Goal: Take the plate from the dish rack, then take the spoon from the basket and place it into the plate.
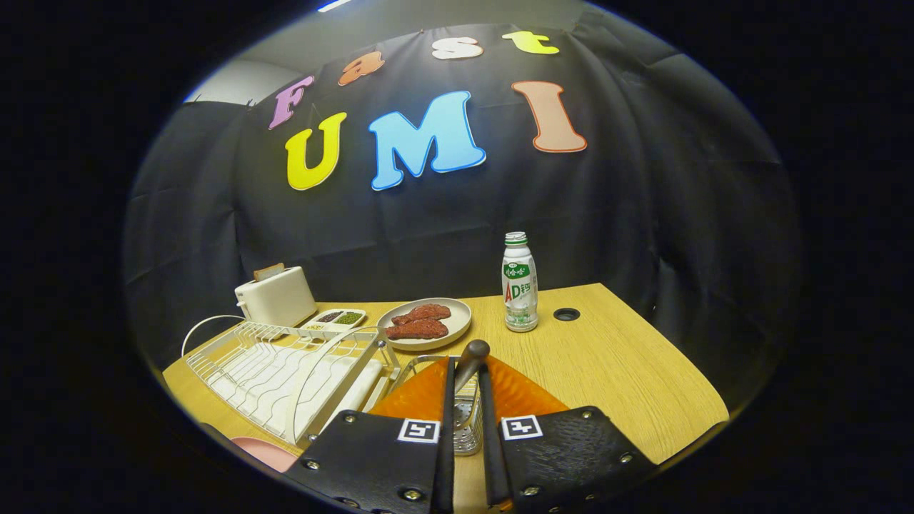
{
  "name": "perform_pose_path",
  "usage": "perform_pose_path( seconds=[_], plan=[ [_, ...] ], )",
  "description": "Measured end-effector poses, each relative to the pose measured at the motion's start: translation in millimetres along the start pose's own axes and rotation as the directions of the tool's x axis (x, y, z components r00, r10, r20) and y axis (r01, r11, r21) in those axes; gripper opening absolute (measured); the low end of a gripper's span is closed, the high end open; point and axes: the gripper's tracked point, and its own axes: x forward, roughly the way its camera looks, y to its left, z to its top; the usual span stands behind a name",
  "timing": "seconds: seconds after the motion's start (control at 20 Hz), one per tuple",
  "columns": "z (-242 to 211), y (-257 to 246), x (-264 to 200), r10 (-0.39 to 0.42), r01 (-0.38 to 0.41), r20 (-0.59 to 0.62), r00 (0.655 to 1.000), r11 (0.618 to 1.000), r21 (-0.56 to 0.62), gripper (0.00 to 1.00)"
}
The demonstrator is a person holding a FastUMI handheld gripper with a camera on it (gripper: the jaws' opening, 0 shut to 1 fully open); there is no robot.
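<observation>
Gripper (465, 378) level, clamped on spoon (471, 355) handle (above basket (468, 421))

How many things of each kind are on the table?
Toaster: 1
Dish rack: 1
Plates: 2, meat plate, pink plate
Seed tray: 1
Bottle: 1
Basket: 1
Spoon, pinched in the claw: 1
Total: 8

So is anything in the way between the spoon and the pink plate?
The gripper grips the spoon, which stands in the wire basket, so it must lift over the rim. A corner of the dish rack sits close to the pink plate.
</observation>
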Motion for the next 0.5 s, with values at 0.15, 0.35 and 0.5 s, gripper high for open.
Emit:
perform_pose_path(
  seconds=[0.15, 0.35, 0.5],
  plan=[
    [-1.4, 2.0, 6.9, 0.006, -0.006, -0.023, 1.000, 0.999, 0.037, 0.21],
    [-7.7, 8.5, 9.1, 0.040, -0.037, -0.045, 0.998, 0.997, 0.064, 0.22],
    [-1.5, 7.7, 6.0, 0.026, -0.026, -0.004, 1.000, 0.999, 0.040, 0.23]
  ],
)
